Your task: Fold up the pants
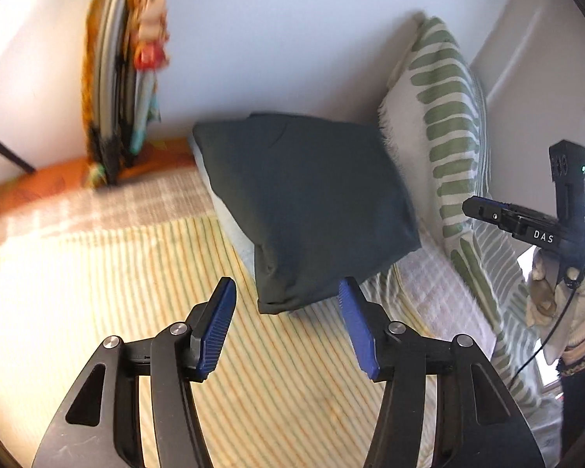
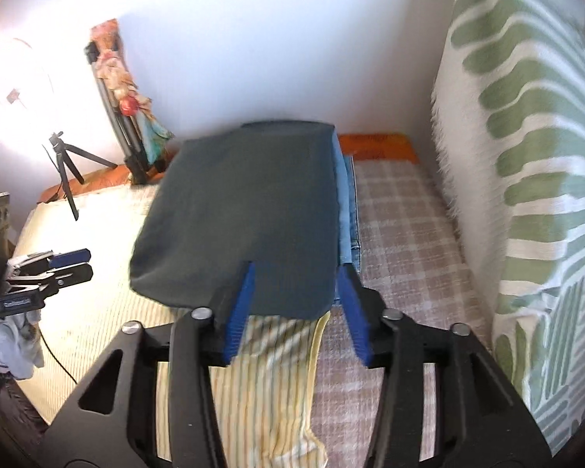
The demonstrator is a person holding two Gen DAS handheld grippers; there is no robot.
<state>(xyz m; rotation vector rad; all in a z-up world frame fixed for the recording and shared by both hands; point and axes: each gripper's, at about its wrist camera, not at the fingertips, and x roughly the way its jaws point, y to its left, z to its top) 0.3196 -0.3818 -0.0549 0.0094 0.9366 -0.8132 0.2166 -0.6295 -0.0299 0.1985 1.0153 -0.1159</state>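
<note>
Ahead of the left gripper [image 1: 286, 292], folded dark pants [image 1: 308, 206] lie flat on the yellow striped sheet [image 1: 97, 273]; near hem just beyond the fingertips, not touched. Jaws spread wide, nothing between them.

Right gripper [image 2: 298, 282] also spread, empty; its blue fingers [image 2: 240, 308] reach the near edge of the pants [image 2: 245, 202], contact unclear. Blue denim [image 2: 347, 210] shows under the pants' right edge, stacked beneath.

Right of that gripper: checked blanket [image 2: 401, 234], then a green-patterned cushion [image 2: 526, 156] against the wall. Far left, a small tripod [image 2: 64, 163]. Left gripper [image 2: 70, 265] visible at left edge.
</note>
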